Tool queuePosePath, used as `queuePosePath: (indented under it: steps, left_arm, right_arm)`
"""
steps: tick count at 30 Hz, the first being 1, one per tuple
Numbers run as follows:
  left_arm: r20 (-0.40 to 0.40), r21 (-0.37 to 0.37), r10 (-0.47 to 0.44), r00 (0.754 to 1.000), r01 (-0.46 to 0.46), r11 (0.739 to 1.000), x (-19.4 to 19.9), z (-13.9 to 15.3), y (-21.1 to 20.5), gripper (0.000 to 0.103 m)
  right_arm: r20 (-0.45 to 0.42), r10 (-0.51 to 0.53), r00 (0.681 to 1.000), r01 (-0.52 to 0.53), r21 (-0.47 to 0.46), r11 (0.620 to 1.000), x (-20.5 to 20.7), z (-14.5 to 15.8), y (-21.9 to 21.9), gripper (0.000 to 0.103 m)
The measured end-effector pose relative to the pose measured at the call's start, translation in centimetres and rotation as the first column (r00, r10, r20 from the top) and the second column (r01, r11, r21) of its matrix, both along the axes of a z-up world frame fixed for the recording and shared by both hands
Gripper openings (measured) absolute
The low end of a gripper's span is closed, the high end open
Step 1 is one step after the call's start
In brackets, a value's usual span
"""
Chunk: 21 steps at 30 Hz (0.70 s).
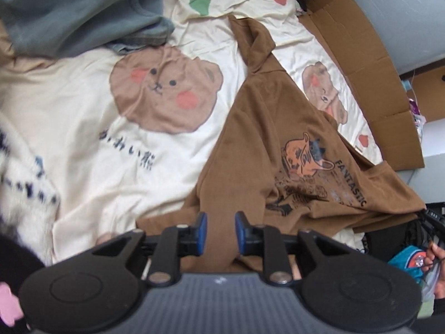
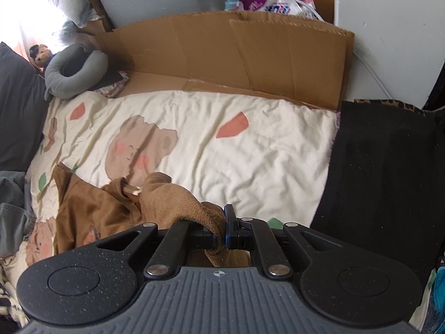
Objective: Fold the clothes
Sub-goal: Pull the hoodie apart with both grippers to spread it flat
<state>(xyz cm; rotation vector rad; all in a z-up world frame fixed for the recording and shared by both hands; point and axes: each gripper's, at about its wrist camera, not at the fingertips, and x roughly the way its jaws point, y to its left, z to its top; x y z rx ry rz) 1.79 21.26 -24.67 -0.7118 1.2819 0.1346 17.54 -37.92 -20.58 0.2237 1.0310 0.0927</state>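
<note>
Here a cream bedsheet printed with brown bear faces (image 1: 91,111) covers the bed, with flattened brown cardboard (image 2: 236,50) along its far edge and a grey-green garment (image 1: 75,11) heaped at far left. The brown printed T-shirt (image 1: 250,144) lies rumpled on the sheet's near right. The left gripper (image 1: 220,232) hovers over its hem, jaws released, while the right gripper (image 2: 220,229) is clenched on a bunched fold of the shirt.
</note>
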Motion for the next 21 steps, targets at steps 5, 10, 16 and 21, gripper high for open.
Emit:
queuePosePath:
  steps: [5,10,16,21]
  left_arm:
    - [0.01,0.03,-0.024,1.0,0.024,0.999,2.5,-0.7,0.2,0.031]
    - [0.014,0.064,-0.062,0.998,0.061,0.996,5.5,-1.7,-0.1,0.036]
    - [0.028,0.098,-0.12,0.992,0.117,0.988,9.5,-3.3,-0.8,0.048]
    - [0.039,0.125,-0.16,0.986,0.154,0.98,13.3,-5.2,-1.1,0.053]
  right_arm:
    - [-0.028,-0.015,0.999,0.015,-0.007,1.0,-0.1,-2.2,-1.2,0.004]
    - [-0.057,-0.036,0.998,0.036,-0.015,0.999,-0.1,-4.6,-2.3,0.004]
    - [-0.087,-0.067,0.994,0.065,-0.022,0.998,-0.6,-7.8,-3.4,0.005]
    - [-0.083,-0.094,0.992,0.093,-0.019,0.995,-1.3,-9.8,-4.0,0.006]
